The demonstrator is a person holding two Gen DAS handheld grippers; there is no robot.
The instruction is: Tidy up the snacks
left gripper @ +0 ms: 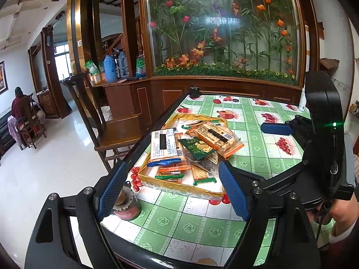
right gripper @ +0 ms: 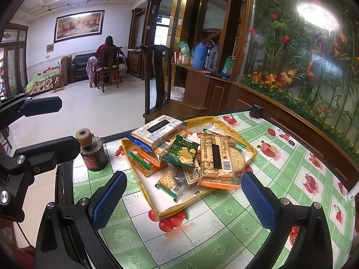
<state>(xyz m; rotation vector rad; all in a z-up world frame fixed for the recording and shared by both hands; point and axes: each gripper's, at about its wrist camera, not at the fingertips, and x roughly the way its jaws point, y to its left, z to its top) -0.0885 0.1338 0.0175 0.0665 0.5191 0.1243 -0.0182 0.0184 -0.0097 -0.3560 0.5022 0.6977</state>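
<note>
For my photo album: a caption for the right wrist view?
Open right gripper facing a yellow tray heaped with snack packets.

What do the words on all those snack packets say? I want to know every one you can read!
"李" – one big black character on the clear packet in the tray.
Green packet: white characters, too blurred to read.
Orange cracker pack: fine print and a barcode, too small; a black bar covers its middle.
Blue cracker pack: fine print too small, also black-barred.
Red can: label unreadable.
</note>
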